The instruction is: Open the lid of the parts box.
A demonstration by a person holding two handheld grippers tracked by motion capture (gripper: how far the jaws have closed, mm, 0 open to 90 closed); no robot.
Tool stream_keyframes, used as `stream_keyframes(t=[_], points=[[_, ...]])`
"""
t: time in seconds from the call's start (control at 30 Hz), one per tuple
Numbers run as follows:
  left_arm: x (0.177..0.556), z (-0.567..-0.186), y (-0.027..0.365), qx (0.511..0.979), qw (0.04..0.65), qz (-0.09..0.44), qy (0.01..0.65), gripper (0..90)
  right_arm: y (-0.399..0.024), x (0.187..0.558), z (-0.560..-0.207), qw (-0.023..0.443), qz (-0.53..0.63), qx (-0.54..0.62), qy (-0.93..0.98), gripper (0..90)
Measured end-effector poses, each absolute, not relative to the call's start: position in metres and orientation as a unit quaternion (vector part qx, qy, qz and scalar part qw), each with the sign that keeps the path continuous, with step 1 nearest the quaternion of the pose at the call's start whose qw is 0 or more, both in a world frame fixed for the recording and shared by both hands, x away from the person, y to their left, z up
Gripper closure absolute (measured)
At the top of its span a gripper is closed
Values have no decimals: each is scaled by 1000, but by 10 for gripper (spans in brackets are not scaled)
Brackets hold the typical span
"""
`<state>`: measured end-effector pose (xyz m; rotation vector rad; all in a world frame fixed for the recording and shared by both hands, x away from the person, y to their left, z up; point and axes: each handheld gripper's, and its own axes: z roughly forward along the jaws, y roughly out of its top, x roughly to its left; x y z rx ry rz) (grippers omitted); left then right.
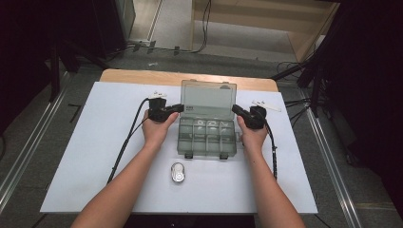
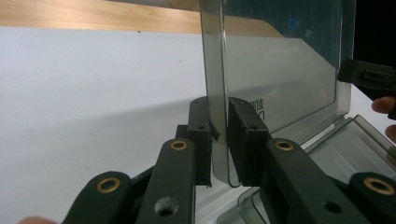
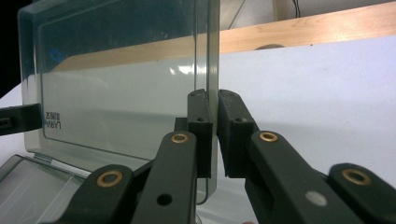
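left gripper (image 2: 219, 135) | clamps edge of clear lid (image 2: 280, 79) (upright) | white table (image 2: 93, 93) behind

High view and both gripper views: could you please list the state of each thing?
Organizer box: open.
Lid: raised upright, gripped on both side edges.
Left gripper: shut on lid.
Right gripper: shut on lid.
Small silver case: closed, flat on table.

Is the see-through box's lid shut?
No, the lid stands up open, and both grippers pinch its side edges.
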<state>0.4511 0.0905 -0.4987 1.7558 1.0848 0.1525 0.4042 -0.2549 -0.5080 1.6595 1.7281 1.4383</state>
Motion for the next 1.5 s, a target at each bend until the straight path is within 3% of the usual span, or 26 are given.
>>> stream_keyframes(t=[0.8,1.37,1.5], points=[[458,-508,92,723,504,16,473,693,-257,413,-518,141,500,597,612,797],[457,-509,92,740,475,23,475,673,-258,416,-521,126,484,606,618,780],[455,-508,93,743,475,35,470,620,-257,413,-518,148,477,597,627,708]])
